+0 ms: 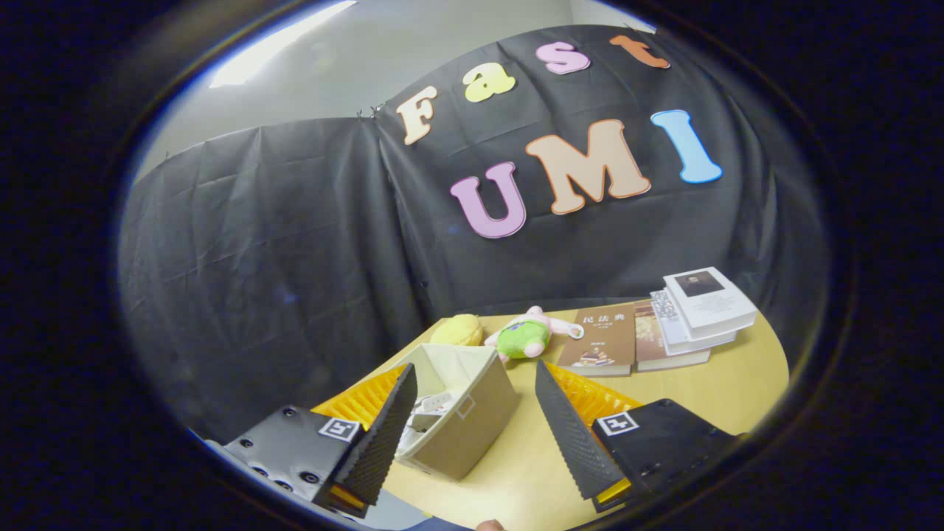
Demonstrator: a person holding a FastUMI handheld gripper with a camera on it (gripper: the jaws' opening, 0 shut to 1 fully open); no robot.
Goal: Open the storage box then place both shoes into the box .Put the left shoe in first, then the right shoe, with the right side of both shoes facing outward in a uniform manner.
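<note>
Fabric storage box (461,409) sits on the counter (686,391) between my fingers, lid off, mouth up; its long axis runs from near the left finger away toward the booth wall. I see pale items inside but cannot tell what. My hand-held gripper (472,435) hangs spread wide, holding nothing. Beyond lie a yellow plush (457,330), a green-and-pink plush (525,335) and books (667,324).

The gripper (472,413) is built from two blocky matte black housings, and each is marked on top with a small square black-and-white tag. Round screw holes are seen along the left housing. The fingers (564,428) are wedge-shaped, covered with a ribbed texture, and are held wide apart.
</note>
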